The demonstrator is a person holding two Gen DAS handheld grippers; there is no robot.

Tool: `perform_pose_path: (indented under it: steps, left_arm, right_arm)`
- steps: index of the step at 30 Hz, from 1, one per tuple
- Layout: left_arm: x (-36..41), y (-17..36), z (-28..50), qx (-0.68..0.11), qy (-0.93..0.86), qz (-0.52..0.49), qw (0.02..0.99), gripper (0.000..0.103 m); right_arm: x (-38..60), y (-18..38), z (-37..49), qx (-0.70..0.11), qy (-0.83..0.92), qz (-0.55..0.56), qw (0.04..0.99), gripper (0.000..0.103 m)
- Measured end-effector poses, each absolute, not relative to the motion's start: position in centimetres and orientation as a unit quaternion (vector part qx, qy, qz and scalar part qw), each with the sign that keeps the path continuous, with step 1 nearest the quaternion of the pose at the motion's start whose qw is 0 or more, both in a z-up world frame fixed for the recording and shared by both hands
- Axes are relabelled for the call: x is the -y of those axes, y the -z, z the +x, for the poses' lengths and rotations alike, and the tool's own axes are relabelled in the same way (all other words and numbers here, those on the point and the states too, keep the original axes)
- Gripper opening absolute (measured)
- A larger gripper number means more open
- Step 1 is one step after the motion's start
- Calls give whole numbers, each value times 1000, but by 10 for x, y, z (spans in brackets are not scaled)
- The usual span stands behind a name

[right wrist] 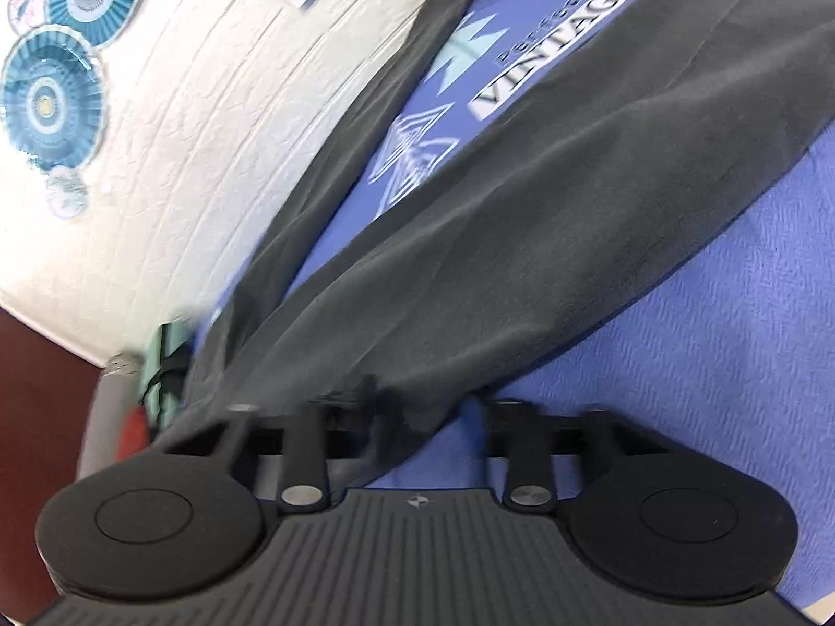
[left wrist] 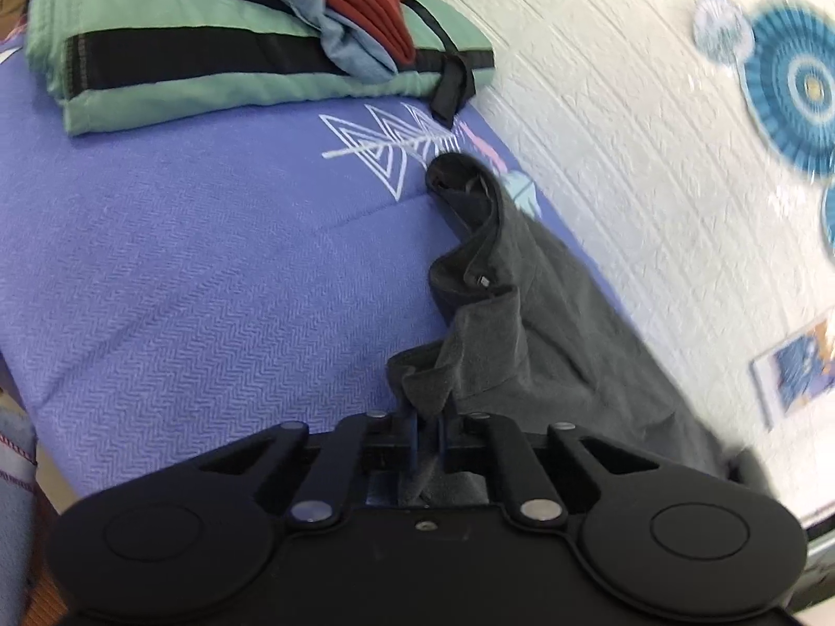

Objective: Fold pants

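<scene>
Dark grey pants [left wrist: 522,313] lie along the right edge of a blue-purple bedcover [left wrist: 209,261], next to the wall. My left gripper [left wrist: 428,417] is shut on a bunched fold of the pants at their near end. In the right wrist view the pants [right wrist: 522,208] spread away as two legs in a V. My right gripper [right wrist: 428,412] is blurred, and its fingers stand apart. The pants' near edge lies between them by the left finger [right wrist: 373,401], and bare bedcover [right wrist: 704,313] shows in the rest of the gap.
A pile of folded clothes [left wrist: 209,52], green, black, blue and red, sits at the far end of the bed. A white textured wall [left wrist: 626,104] with blue paper fans [left wrist: 788,83] runs along the bed's side. A "VINTAGE" print [right wrist: 553,47] shows between the pant legs.
</scene>
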State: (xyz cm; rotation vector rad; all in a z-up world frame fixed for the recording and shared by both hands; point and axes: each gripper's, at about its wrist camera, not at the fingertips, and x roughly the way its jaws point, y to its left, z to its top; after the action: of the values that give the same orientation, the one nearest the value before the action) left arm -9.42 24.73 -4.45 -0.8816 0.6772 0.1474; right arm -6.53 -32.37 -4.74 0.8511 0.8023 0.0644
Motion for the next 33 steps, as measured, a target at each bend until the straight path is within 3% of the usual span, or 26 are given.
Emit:
perform_pose_path:
  steps: [6,11,12,14,16,18,20,21,22,26,30,33]
  left_arm:
    - [-261,20,-118,-304,-77,-422,851,0]
    - [-251,45,-106,-345,-99,-379,853,0]
    - [-250,50,-102,-353,-101,-376,851,0]
    - [-254,50,-102,-354,-101,-380,849,0]
    - [-256,42,-104,-352,-105,-370,853,33]
    - [-257,28,-109,-347,-124,-344,864,41]
    - [-260,10,-115,-333,-129,-330,874,61]
    - [-260,0,-118,-323,-131,-327,878,79]
    - [-259,-9,-118,-312,-133,-319,885,85]
    - [-248,-37,-96,-298,-106,-266,910,92]
    - [-231,-48,-51,-314,-46,-237,918,100]
    - [-217,-52,-15,-329,-24,-198,923,103]
  right_arm:
    - [332,35,-96,-378,-57,410,828,3]
    - [323,58,-84,-402,-56,402,821,0]
    - [327,59,-82,-402,-60,410,816,2]
    - [334,53,-84,-403,-64,416,813,18]
    - [344,41,-90,-401,-49,399,823,39]
    - [352,27,-99,-401,-28,375,835,48]
    - [361,13,-108,-384,-1,351,854,49]
    - [365,6,-111,-371,17,339,864,49]
    - [369,-1,-114,-356,32,328,875,51]
    - [378,-17,-89,-322,19,305,896,61]
    - [375,-26,-36,-315,-38,281,906,83]
    - [363,-38,10,-316,-67,248,913,84]
